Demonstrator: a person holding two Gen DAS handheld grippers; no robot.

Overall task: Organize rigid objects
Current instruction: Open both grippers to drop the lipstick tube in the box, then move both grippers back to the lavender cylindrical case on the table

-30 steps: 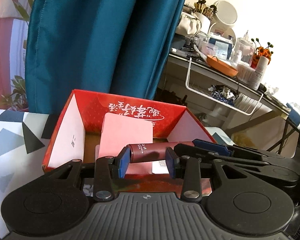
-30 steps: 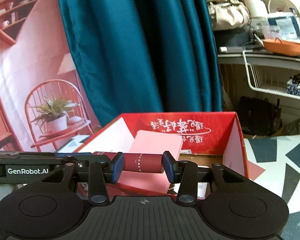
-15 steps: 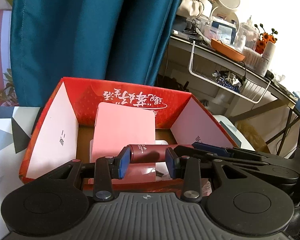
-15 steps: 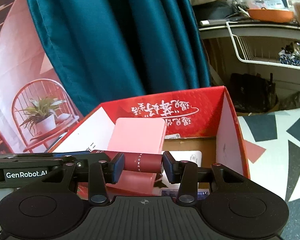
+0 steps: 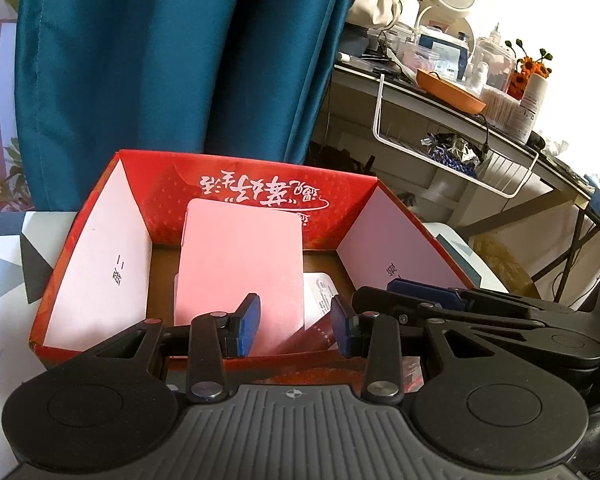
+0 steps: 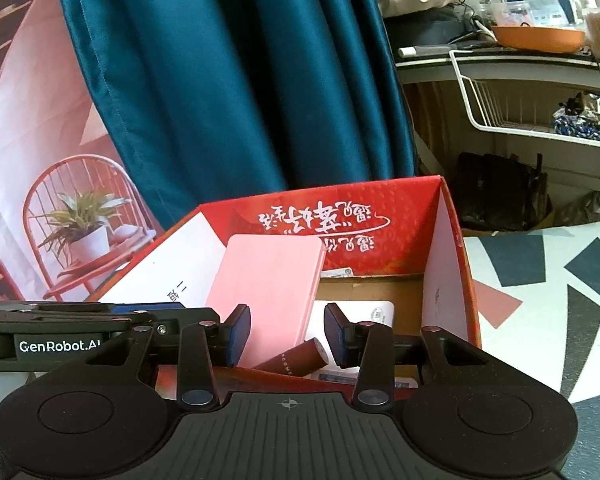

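A red cardboard box stands open on the patterned table. A pink flat case leans inside it. A dark red tube lies in the box at the near edge, below the fingers. My left gripper is open and empty above the box's near wall. My right gripper is open and empty just above the tube, beside the left gripper.
A white label card lies on the box floor. A teal curtain hangs behind the box. A cluttered desk with a white wire basket stands to the right. The patterned tablecloth extends right of the box.
Both grippers held the dark red tube between them; both have opened and the tube has dropped into the box, lying tilted at the near edge.
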